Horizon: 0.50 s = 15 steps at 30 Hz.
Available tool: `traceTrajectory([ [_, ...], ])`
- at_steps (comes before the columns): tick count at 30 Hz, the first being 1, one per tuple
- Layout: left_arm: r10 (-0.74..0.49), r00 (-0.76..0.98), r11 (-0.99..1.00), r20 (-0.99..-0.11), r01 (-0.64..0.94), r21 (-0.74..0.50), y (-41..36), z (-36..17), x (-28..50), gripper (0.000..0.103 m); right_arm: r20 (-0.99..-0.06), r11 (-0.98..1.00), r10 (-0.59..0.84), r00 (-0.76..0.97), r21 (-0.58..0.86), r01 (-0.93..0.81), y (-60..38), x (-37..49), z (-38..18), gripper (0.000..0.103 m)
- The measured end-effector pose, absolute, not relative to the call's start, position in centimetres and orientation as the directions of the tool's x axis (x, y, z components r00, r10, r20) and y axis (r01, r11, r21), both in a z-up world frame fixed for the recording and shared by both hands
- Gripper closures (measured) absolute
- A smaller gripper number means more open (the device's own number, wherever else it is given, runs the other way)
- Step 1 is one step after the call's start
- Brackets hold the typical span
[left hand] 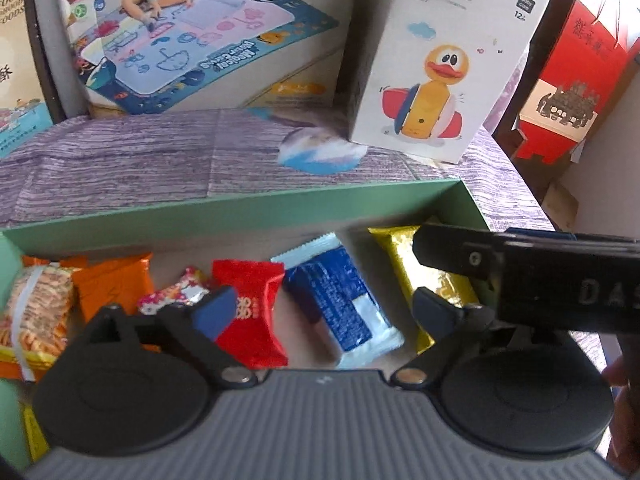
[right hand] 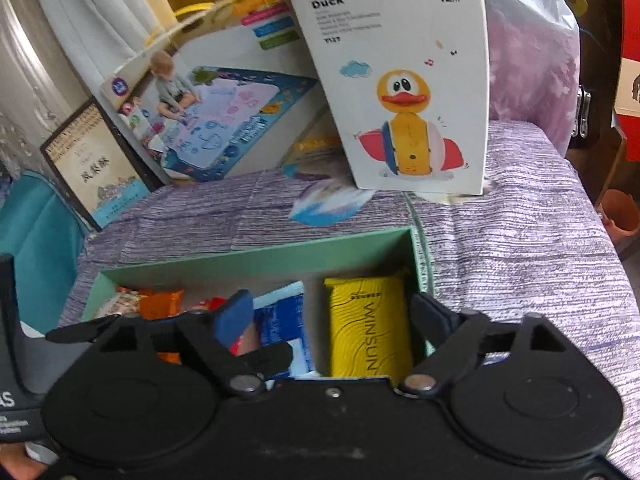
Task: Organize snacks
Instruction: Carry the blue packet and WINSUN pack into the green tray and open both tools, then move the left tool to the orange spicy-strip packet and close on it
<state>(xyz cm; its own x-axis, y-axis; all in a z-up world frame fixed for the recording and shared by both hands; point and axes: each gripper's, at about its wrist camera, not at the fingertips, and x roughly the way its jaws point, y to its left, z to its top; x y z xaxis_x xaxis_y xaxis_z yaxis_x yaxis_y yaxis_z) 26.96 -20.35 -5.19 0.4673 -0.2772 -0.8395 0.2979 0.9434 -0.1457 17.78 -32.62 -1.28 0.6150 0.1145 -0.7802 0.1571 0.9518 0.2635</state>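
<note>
**Snacks mostly boxed, both hands empty**

Inside the shallow pale-green cardboard box (left hand: 240, 216) on the purple woven-cloth desk (right hand: 520, 248) lie the snacks in a row: an orange foil packet (left hand: 116, 280), a red wrapped candy (left hand: 252, 304), a blue-and-white wafer pack (left hand: 340, 304) and a yellow foil bar (right hand: 368, 328). The left hand-held gripper (left hand: 326, 306) and right hand-held gripper (right hand: 332, 316) hover over them, jaws spread wide, holding nothing. No snack shows outside the box; probably only tidying remains.

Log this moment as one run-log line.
left hand-held gripper: open, empty | right hand-held gripper: open, empty | green box: snacks inside | yellow packet: rightmost
</note>
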Motion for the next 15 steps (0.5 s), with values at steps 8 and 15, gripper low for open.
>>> traceTrajectory([
  [8, -0.257, 0.494, 0.944, -0.831, 0.313, -0.106, -19.6, -2.8, 24.0, 0.000, -0.760, 0.950, 0.114, 0.639, 0.272, 0.153, -31.7, 14.7, 1.2, 0.002],
  [15, -0.264, 0.504, 0.934, -0.822, 0.345, -0.088, -19.0, -0.7, 19.9, 0.000, -0.746, 0.948, 0.113, 0.657, 0.279, 0.153, -30.9, 10.8, 3.3, 0.000],
])
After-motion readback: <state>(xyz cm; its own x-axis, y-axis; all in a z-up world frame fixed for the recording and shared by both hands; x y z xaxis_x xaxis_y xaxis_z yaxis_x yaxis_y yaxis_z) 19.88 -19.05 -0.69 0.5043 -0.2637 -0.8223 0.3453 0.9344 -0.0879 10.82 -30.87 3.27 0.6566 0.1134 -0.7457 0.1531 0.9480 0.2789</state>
